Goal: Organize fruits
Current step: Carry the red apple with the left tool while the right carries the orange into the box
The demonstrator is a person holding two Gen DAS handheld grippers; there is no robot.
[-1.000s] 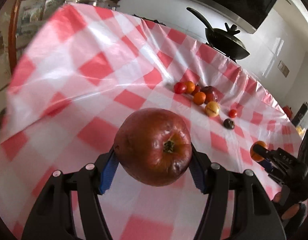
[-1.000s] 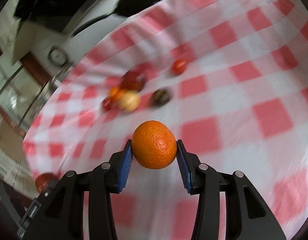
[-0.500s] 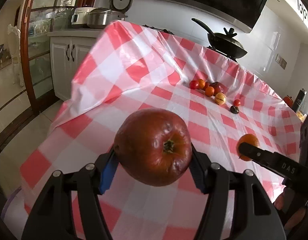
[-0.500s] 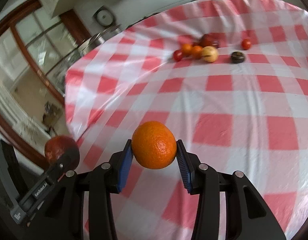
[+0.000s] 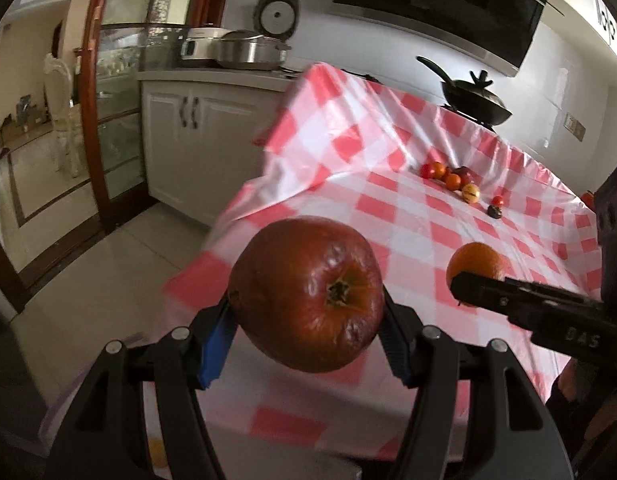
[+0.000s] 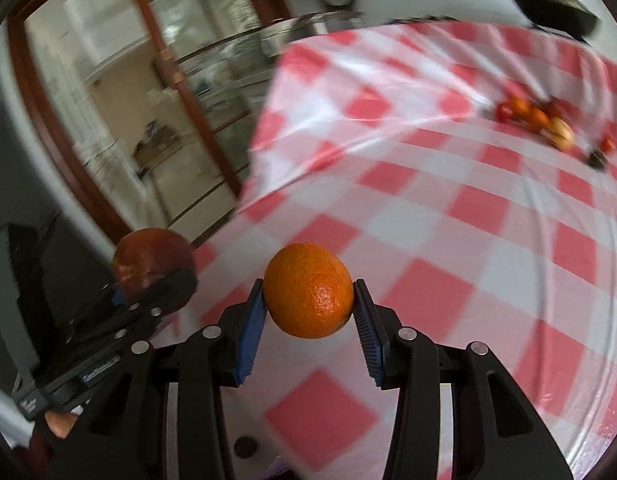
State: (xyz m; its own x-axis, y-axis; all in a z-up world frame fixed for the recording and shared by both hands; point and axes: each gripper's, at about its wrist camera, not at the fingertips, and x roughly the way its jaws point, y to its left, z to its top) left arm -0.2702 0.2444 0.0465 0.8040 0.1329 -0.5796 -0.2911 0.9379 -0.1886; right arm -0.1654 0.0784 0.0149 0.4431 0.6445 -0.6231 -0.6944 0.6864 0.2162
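The left gripper [image 5: 306,328] is clamped on a dark red apple [image 5: 308,294], which sits between its 2 blue pads, stem end facing the camera, held in the air over the near edge of the checked tablecloth [image 5: 388,184]. The right gripper [image 6: 308,320] grips an orange [image 6: 308,290] between its pads, also clear of the cloth. The 2 held fruits are side by side. A cluster of small fruits [image 5: 454,180] lies on the cloth, well apart from both grippers.

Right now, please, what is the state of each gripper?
Left gripper: closed on the dark red apple, held off the table.
Right gripper: closed on the orange, also held off the table.
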